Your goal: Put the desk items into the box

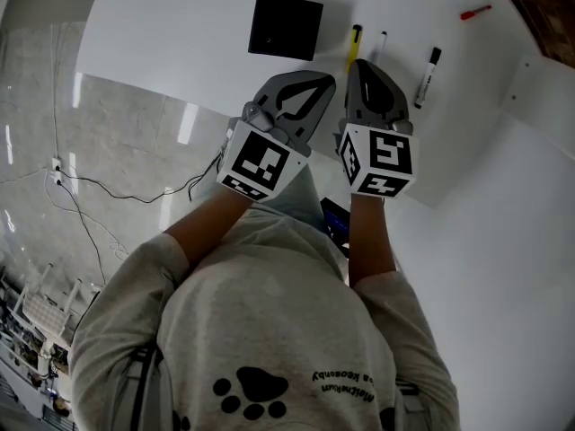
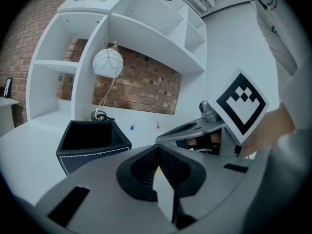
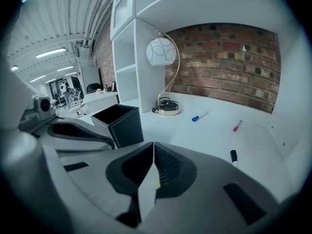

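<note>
A black open box (image 1: 286, 27) stands on the white desk (image 1: 180, 34), seen too in the left gripper view (image 2: 92, 141) and the right gripper view (image 3: 119, 123). To its right lie a yellow pen (image 1: 355, 45), a thin white pen (image 1: 381, 43), a black-capped marker (image 1: 428, 77) and a red pen (image 1: 475, 12). A blue pen (image 3: 200, 116) lies near the lamp. My left gripper (image 1: 325, 81) (image 2: 157, 147) hovers shut and empty just in front of the box. My right gripper (image 1: 362, 64) (image 3: 153, 144) is beside it, shut and empty, over the yellow pen's near end.
A globe lamp (image 3: 161, 51) with a coiled-cord base (image 3: 168, 110) stands at the back by white shelves (image 2: 146, 33) and a brick wall (image 3: 229, 62). A cable (image 1: 108, 191) trails on the tiled floor left of the desk edge.
</note>
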Available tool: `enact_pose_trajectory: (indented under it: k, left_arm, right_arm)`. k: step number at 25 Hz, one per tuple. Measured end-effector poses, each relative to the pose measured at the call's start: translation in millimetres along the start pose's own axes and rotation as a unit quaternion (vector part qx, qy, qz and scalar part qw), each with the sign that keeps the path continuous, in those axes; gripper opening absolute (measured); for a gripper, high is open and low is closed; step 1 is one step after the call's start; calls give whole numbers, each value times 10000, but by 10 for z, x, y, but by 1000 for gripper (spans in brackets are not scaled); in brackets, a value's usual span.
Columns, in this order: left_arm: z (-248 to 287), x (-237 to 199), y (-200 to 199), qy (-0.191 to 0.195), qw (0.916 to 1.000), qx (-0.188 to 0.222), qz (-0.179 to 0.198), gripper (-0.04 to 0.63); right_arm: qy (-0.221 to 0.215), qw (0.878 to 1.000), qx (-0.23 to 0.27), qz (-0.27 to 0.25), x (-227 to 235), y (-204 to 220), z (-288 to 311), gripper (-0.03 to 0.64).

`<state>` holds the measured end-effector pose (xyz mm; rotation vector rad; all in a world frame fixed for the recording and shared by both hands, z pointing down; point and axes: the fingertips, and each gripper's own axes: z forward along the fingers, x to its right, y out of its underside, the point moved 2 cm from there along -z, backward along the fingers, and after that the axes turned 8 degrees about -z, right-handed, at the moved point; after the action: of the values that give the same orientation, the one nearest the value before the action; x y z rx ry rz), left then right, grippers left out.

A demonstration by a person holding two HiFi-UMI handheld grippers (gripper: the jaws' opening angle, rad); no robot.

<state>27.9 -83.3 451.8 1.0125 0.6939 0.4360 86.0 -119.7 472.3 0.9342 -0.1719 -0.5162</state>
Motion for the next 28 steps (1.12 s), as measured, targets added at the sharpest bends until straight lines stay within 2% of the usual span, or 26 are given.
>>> enact_pose_trajectory:
  k: [8, 15, 19, 23, 28]
  left_arm:
    - [137, -42, 86, -114, 9997, -133, -152, 5]
    - [204, -28, 131, -187, 9995, -266, -64, 5]
    - [235, -55, 181, -241, 9990, -382, -70, 5]
    - [272, -55, 241, -216, 9986, -429, -205, 5]
    - [290, -5, 274, -172, 9987, -443, -175, 5]
  right_arm:
    - [-167, 9987, -466, 81, 96, 137, 171, 20]
    - [-308, 9941, -1022, 169, 173, 264, 308, 21]
    - [-436, 9900, -1312, 275, 166, 302, 411, 74]
    - [-507, 9854, -1591, 331, 168, 374, 529, 80]
    - [-553, 9801, -1876, 326, 180, 447, 632, 83]
